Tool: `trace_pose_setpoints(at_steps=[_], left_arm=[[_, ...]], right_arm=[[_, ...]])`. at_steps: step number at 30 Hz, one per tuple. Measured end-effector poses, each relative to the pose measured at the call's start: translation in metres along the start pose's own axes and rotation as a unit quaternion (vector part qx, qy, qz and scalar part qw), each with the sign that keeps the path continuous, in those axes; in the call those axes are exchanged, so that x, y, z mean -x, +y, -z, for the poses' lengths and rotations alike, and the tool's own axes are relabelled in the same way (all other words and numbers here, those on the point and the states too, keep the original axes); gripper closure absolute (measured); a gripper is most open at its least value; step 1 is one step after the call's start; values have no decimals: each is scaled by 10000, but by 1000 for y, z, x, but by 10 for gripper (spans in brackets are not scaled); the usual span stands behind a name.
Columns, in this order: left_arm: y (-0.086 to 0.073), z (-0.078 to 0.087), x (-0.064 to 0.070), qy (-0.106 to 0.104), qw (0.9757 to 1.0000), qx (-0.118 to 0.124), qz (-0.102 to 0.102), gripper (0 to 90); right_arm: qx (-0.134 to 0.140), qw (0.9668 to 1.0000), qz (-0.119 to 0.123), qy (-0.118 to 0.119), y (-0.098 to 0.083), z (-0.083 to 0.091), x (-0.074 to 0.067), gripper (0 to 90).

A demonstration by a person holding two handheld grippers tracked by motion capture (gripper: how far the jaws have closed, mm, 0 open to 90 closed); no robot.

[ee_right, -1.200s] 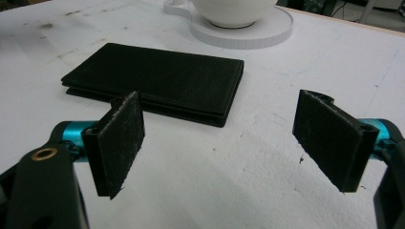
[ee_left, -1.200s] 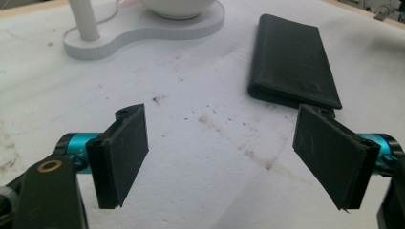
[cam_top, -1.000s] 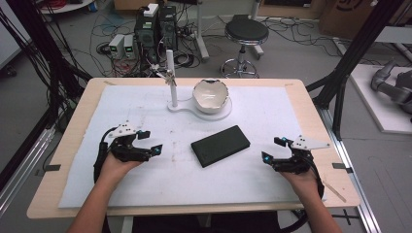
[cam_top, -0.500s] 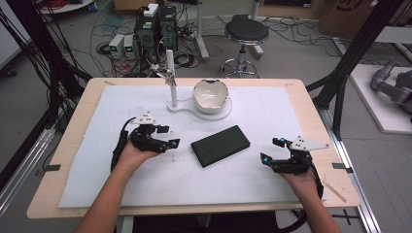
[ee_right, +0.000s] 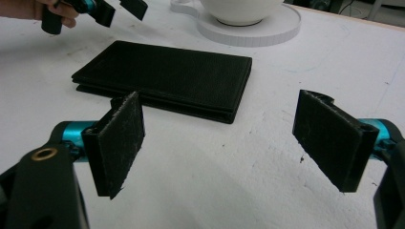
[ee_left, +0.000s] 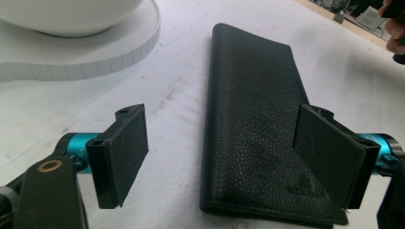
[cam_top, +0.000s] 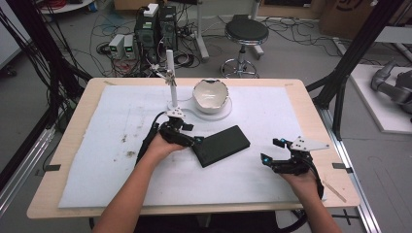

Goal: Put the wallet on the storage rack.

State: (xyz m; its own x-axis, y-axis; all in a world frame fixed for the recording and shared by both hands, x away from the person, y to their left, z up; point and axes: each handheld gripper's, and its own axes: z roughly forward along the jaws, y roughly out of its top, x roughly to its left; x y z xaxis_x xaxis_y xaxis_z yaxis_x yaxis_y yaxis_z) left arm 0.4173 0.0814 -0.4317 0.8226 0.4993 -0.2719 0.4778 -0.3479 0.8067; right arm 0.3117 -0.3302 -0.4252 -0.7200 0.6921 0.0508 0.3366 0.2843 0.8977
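Left gripper [ee_left: 219,157], jaws apart, straddles the black wallet's [ee_left: 258,129] near corner mid-table, poised to close; right gripper [ee_right: 219,143] waits open.

left gripper [cam_top: 194,141] at near-left corner of flat black leather wallet [cam_top: 222,145] | right gripper [cam_top: 272,156] parked well off to its right | white ceramic bowl [cam_top: 210,95] behind, on round white base [cam_top: 223,111]

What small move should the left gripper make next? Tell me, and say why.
Probably ease the left gripper forward and down, then close on the black wallet. Its jaws stand open at the wallet's near end, one pad over the leather and the other beside its edge, with nothing gripped. The right gripper waits open, apart.
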Motion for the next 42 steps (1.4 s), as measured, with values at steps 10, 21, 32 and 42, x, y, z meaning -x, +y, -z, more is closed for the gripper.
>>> trace_pose_setpoints(at_steps=[10, 21, 32, 42], left_arm=[[-7, -22, 5, -156, 9985, -522, -107, 194], [-11, -26, 13, -411, 9970, -572, -320, 283], [-11, -20, 4, -499, 9974, -464, -214, 498], [-9, -13, 1, -512, 9979, -367, -175, 764]], right_arm=[[-13, 10000, 19, 34, 1, -1, -2, 184], [-11, 10000, 41, 31, 1, -2, -2, 184], [-48, 9999, 143, 63, 3, -5, -7, 184], [-80, 9996, 250, 80, 4, -5, -11, 184]])
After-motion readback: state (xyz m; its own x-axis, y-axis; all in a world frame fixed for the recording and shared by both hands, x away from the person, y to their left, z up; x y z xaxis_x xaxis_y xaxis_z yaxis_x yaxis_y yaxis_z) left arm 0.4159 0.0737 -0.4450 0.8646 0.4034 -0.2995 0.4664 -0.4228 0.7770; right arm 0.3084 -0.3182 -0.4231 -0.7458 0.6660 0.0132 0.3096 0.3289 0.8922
